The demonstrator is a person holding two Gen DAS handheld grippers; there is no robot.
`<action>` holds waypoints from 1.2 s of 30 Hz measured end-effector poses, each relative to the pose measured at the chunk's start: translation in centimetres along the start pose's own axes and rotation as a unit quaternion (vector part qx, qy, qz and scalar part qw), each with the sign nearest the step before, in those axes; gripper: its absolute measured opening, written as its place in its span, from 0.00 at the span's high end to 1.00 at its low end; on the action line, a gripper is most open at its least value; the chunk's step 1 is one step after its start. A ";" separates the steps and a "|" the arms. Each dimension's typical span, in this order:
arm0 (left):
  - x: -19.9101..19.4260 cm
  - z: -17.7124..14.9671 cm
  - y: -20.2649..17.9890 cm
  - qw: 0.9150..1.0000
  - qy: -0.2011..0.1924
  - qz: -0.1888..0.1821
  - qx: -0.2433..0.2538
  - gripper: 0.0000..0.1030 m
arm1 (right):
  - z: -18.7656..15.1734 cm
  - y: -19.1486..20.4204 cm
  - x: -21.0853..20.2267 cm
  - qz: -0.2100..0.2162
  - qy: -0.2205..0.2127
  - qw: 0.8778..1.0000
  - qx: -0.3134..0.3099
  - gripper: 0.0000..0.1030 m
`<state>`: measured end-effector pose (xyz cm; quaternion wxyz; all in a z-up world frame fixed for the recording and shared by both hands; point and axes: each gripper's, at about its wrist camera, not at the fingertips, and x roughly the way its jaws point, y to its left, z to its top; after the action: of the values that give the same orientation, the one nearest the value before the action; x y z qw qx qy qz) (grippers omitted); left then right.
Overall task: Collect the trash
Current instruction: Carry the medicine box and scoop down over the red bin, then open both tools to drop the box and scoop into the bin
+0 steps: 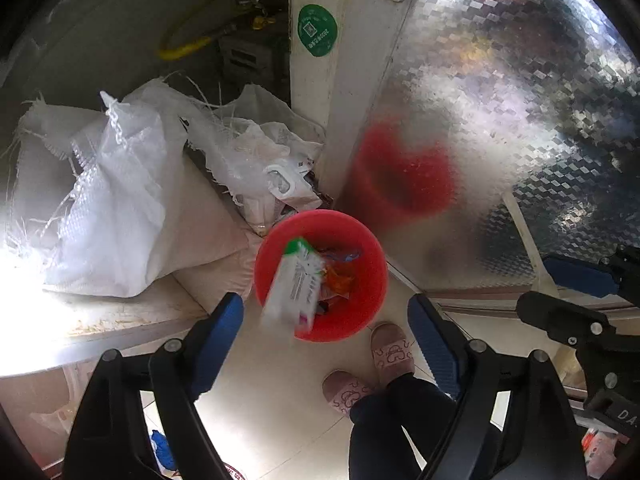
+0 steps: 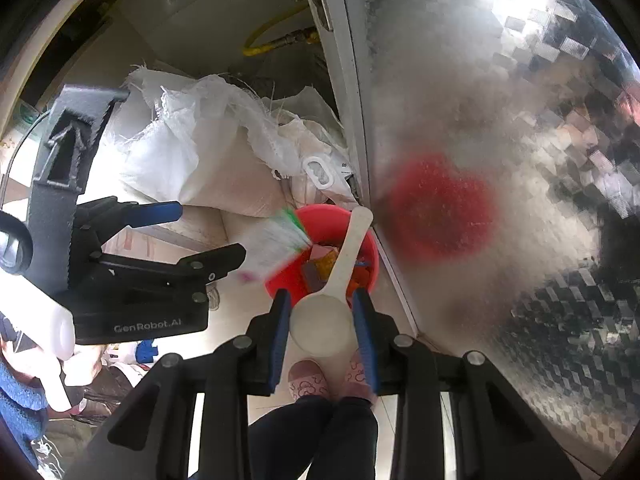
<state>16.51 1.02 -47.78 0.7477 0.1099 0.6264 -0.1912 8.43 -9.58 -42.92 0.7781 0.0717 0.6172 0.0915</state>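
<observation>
From above the red bin [image 1: 320, 276] on the floor beside the mirrored cabinet door [image 1: 500, 120], I have my left tool [image 1: 324, 320] spread wide and empty, a white-and-green carton [image 1: 296, 284] blurred in mid-drop over the rim nearest me. My right tool [image 2: 322, 320] pinches the bowl of a white plastic spoon [image 2: 332, 300], its handle reaching out over the bin's wrappers. The carton looks long and is falling at the edge, so I judge it could tip out onto the floor, and the spoon, let go from here, could glance off the rim.
</observation>
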 end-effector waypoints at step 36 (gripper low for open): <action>-1.3 -7.6 7.9 0.987 0.013 0.043 -0.155 0.19 | 2.6 8.5 5.4 0.022 0.038 0.985 -0.168 0.71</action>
<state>12.88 11.41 -48.59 0.7548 0.0222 0.6530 -0.0582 11.74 -0.06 -45.55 0.7528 -0.0499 0.6206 0.2137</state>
